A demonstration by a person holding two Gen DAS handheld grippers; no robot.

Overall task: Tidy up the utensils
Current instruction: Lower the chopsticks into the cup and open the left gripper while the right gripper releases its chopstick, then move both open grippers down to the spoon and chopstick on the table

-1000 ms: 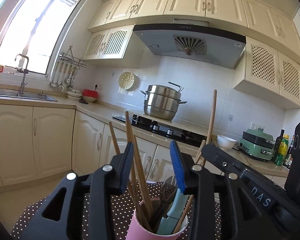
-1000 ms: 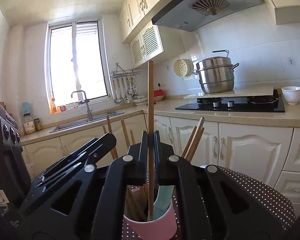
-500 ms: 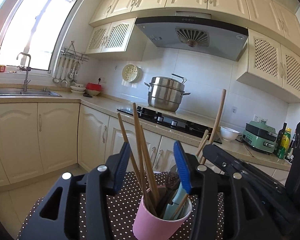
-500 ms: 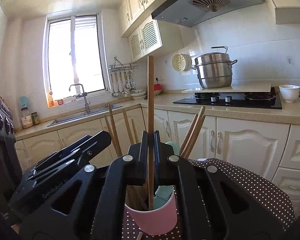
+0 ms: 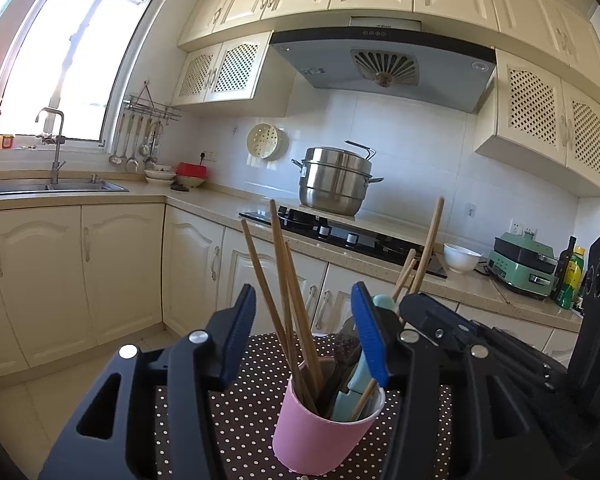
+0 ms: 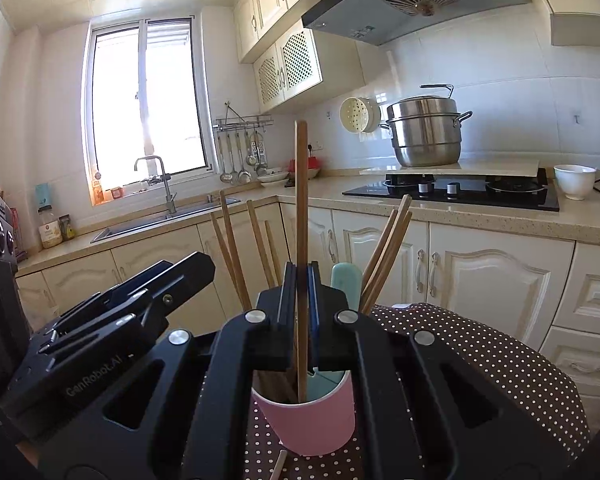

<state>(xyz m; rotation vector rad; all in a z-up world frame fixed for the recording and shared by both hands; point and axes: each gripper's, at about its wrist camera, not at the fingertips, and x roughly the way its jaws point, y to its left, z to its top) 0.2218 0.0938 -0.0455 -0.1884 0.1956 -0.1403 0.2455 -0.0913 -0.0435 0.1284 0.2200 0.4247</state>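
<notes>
A pink cup (image 5: 324, 440) stands on a brown dotted tablecloth (image 5: 244, 408) and holds several wooden chopsticks (image 5: 288, 300) and a pale teal utensil (image 5: 350, 394). My left gripper (image 5: 304, 336) is open, its blue pads on either side of the chopsticks above the cup. My right gripper (image 6: 300, 300) is shut on one upright wooden chopstick (image 6: 301, 200), whose lower end is inside the pink cup (image 6: 312, 420). The right gripper also shows in the left wrist view (image 5: 480, 344), at the cup's right.
A loose chopstick end (image 6: 278, 466) lies on the tablecloth (image 6: 480, 360) in front of the cup. Behind are cream cabinets, a sink (image 5: 52, 188), a black hob (image 5: 340, 236) with a steel pot (image 5: 334, 184), and a white bowl (image 5: 462, 258).
Both grippers have risen and drawn back from the cup, so more of it shows. The right gripper still holds the chopstick, and the left stays open.
</notes>
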